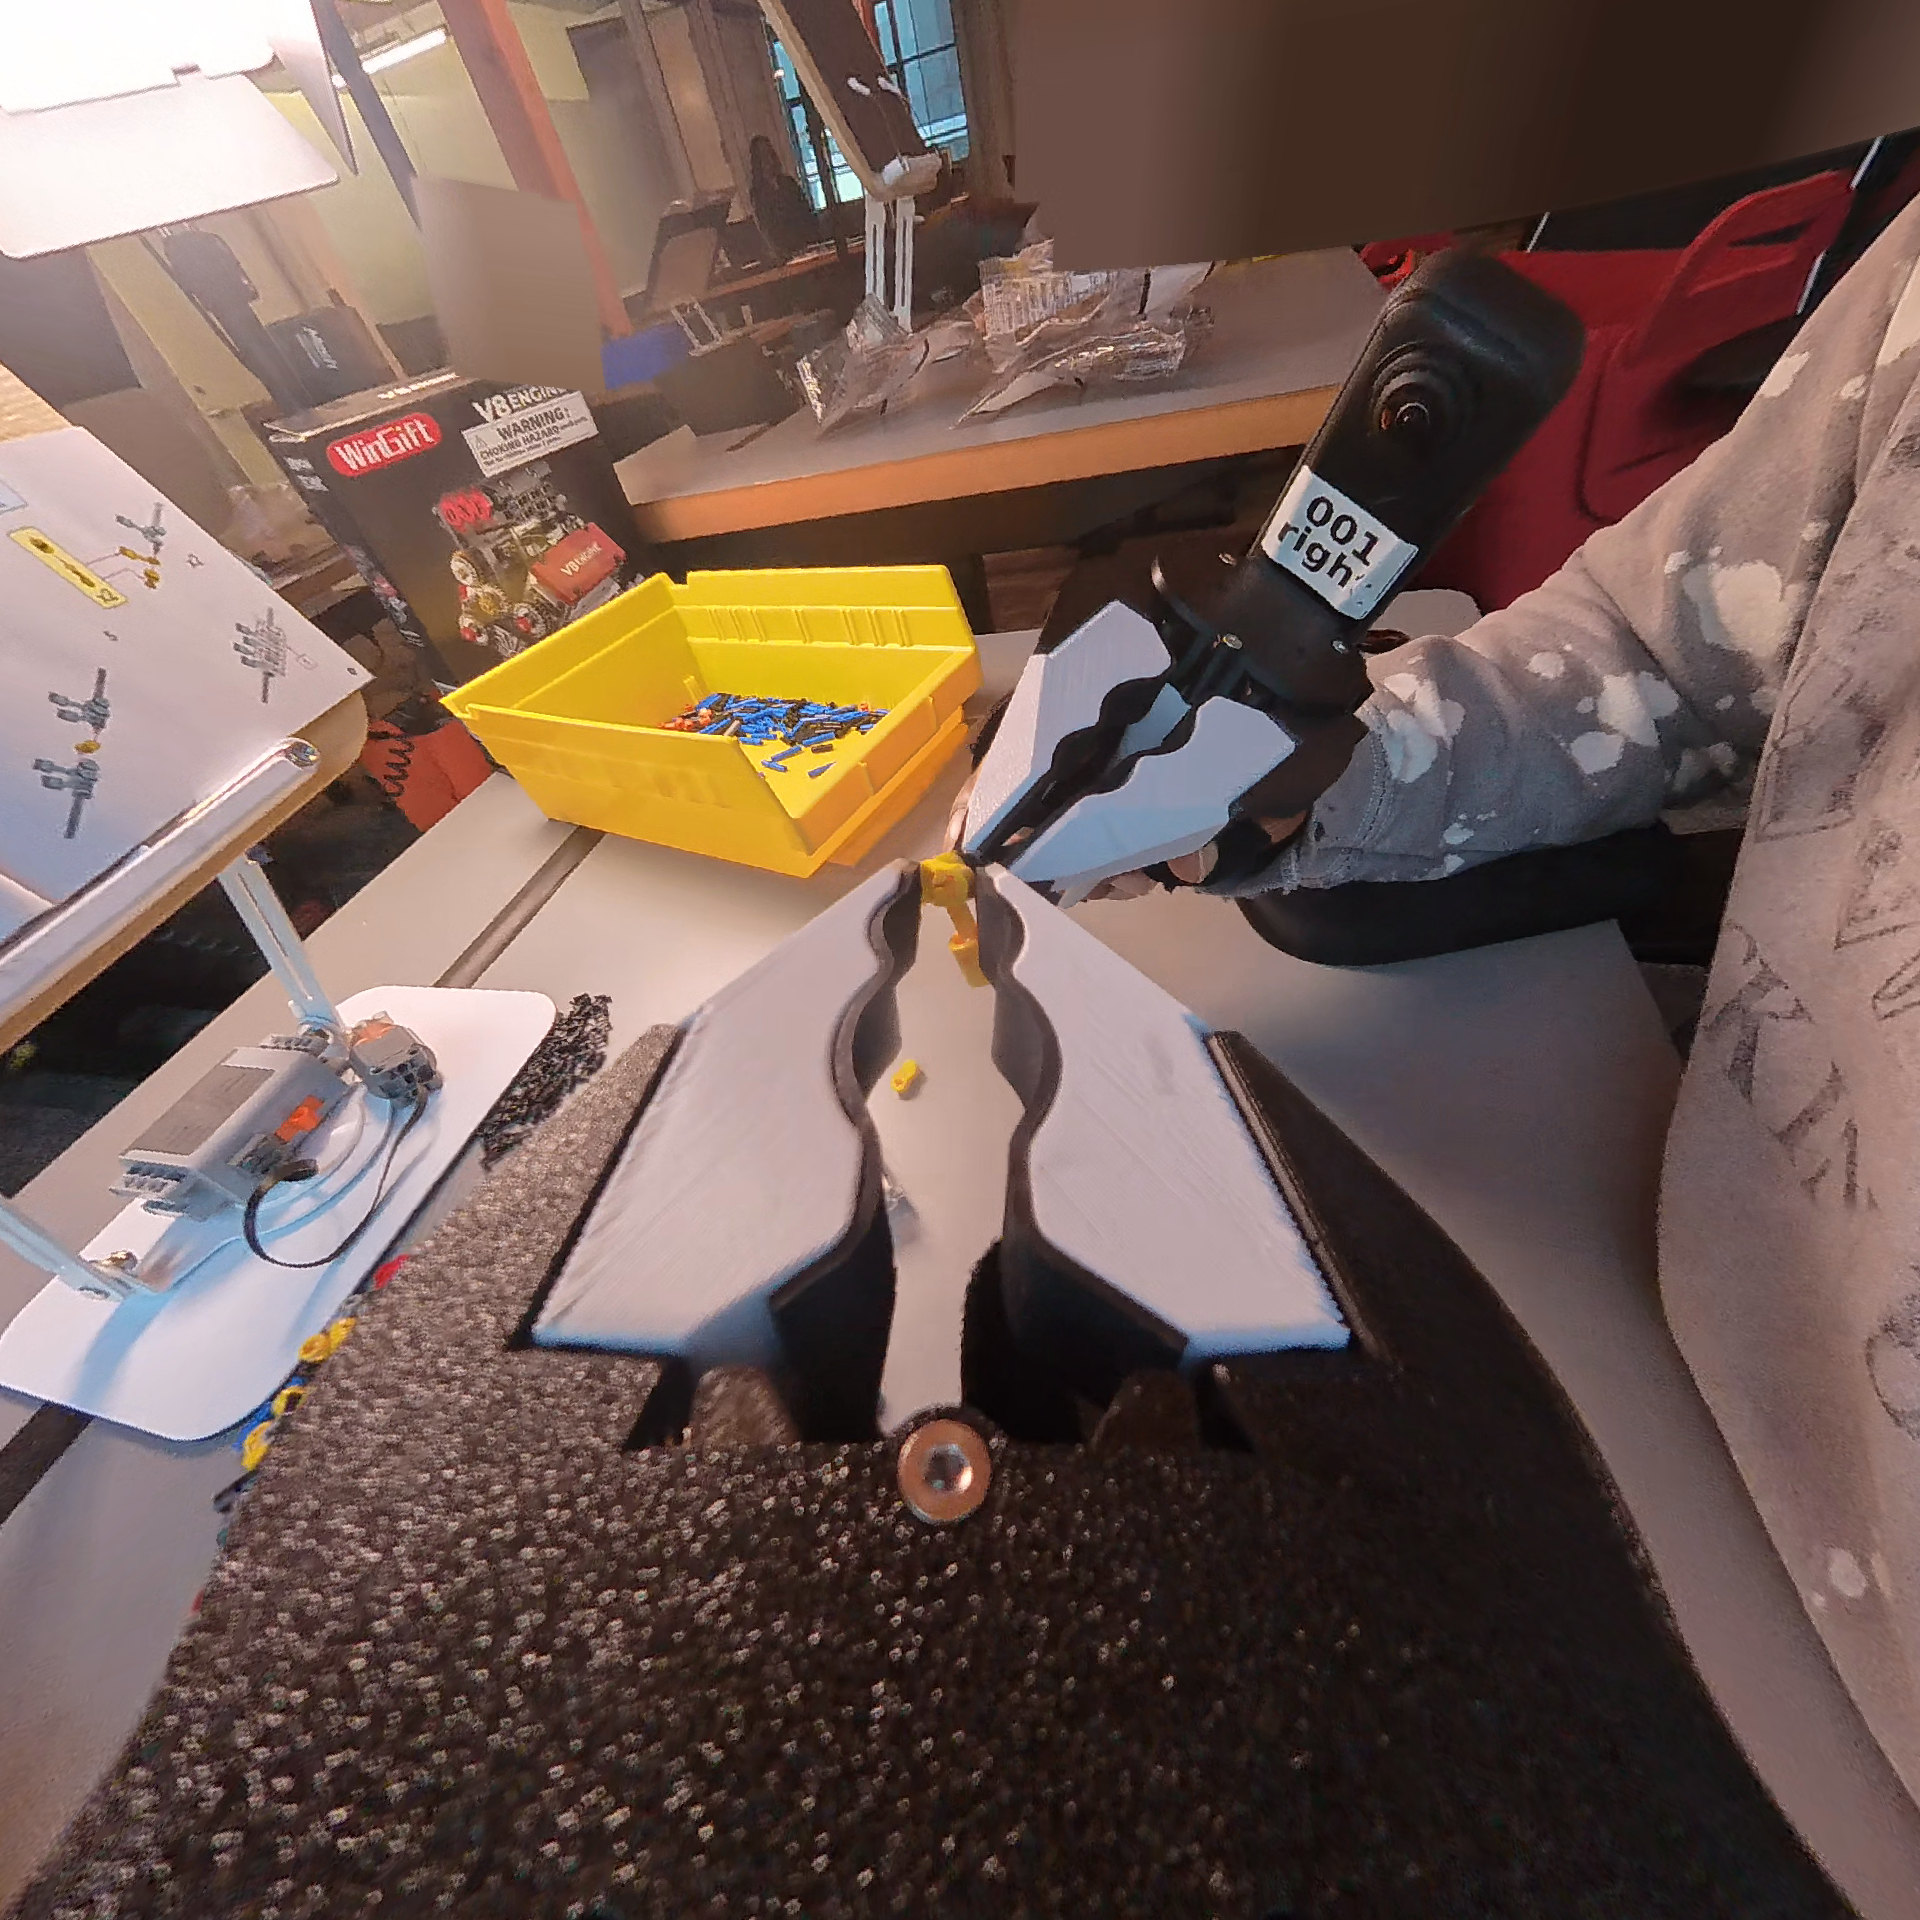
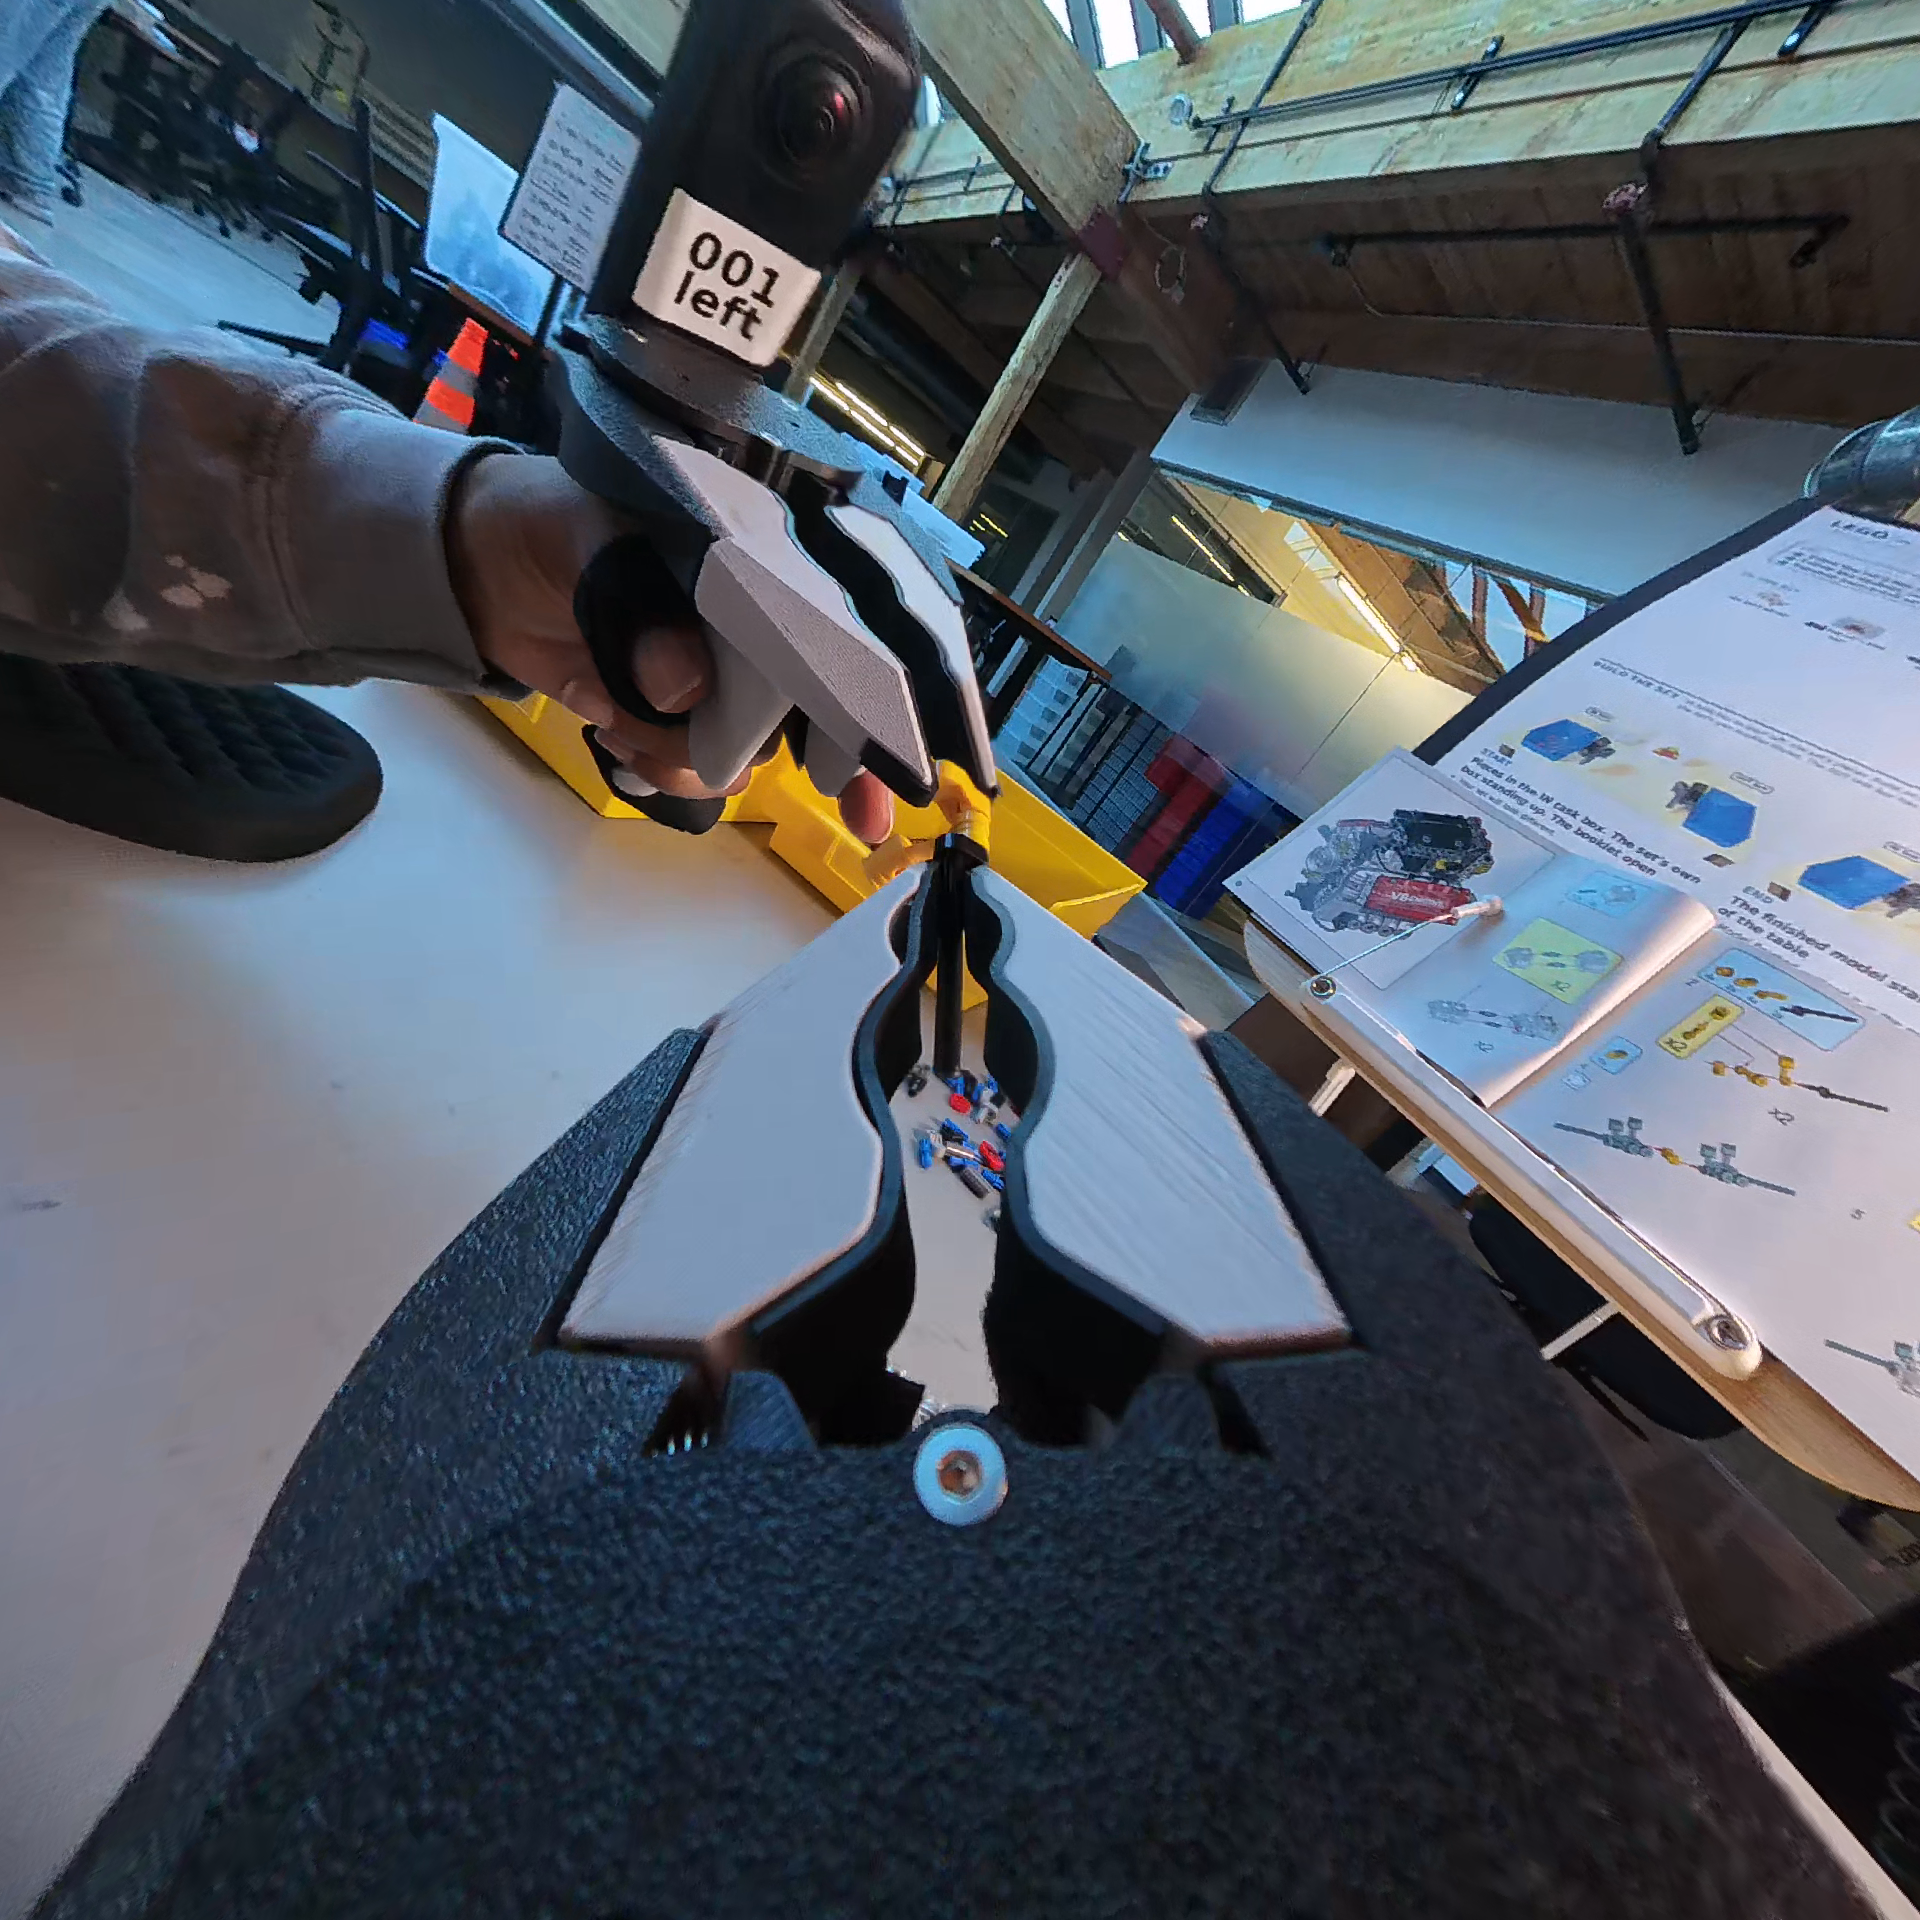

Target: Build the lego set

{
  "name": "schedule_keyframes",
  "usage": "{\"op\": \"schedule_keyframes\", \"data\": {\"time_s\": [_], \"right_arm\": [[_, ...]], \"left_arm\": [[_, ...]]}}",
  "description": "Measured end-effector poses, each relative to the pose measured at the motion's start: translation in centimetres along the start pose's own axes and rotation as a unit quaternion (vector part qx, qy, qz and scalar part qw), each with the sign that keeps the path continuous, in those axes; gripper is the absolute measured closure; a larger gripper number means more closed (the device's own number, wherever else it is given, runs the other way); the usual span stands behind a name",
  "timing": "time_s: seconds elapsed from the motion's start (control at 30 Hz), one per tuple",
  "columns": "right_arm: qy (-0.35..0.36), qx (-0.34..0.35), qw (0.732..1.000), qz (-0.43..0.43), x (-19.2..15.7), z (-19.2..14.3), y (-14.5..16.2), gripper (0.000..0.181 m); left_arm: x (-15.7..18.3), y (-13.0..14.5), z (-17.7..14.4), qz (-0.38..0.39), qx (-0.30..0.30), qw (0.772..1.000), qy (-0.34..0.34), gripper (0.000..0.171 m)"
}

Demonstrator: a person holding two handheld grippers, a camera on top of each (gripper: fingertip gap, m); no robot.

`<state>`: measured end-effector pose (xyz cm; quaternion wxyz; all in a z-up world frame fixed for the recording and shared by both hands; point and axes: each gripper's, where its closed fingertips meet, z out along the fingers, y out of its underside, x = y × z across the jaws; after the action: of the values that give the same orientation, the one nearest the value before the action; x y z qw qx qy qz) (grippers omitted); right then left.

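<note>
My left gripper (image 1: pixel 940 881) is shut on a small yellow connector piece (image 1: pixel 943 883), held above the grey table (image 1: pixel 1351 1091). A second yellow piece (image 1: pixel 966 940) hangs from it. My right gripper (image 2: pixel 948 868) is shut on a thin black axle (image 2: pixel 948 966), whose upper end meets the yellow connector (image 2: pixel 968 816). The two grippers meet tip to tip: the right gripper (image 1: pixel 982 857) comes in from the right in the left wrist view, the left gripper (image 2: pixel 961 795) from the upper left in the right wrist view. A loose yellow piece (image 1: pixel 907 1077) lies on the table below.
A yellow bin (image 1: pixel 644 790) of small blue, black and red pieces stands just behind the grippers, also seen in the right wrist view (image 2: pixel 1049 857). An open instruction booklet (image 2: pixel 1662 935) rests on a stand. A grey motor unit (image 1: pixel 260 1122), a pile of black pieces (image 1: pixel 551 1060) and a dark product box (image 1: pixel 468 520) lie left. The tips of both grippers are at nearly the same place. Left tips and right tips are each some 40 cm from the grey motor unit (image 1: pixel 260 1122).
</note>
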<state>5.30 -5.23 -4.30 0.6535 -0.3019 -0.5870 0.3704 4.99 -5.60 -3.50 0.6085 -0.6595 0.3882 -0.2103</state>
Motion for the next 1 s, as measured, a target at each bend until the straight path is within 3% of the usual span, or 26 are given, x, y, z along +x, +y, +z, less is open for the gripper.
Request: {"op": "schedule_keyframes", "data": {"time_s": [0.5,0.63,0.77,1.0], "right_arm": [[-0.052,0.016,0.998,0.031,-1.4,0.1,-0.5,0.179],[-0.114,0.026,0.983,0.142,-0.9,-0.1,0.7,0.177],[-0.194,0.042,0.955,0.222,-0.3,-1.1,0.7,0.177],[-0.264,0.029,0.947,0.181,0.2,-1.3,-1.0,0.177]], "left_arm": [[1.2,0.6,-0.8,-0.039,0.002,0.998,0.046,0.163],[0.9,1.2,-0.2,-0.050,0.018,0.997,0.051,0.161],[0.3,1.0,0.0,-0.086,0.062,0.992,0.073,0.141],[0.9,1.1,0.7,-0.056,0.068,0.991,0.101,0.148]]}}
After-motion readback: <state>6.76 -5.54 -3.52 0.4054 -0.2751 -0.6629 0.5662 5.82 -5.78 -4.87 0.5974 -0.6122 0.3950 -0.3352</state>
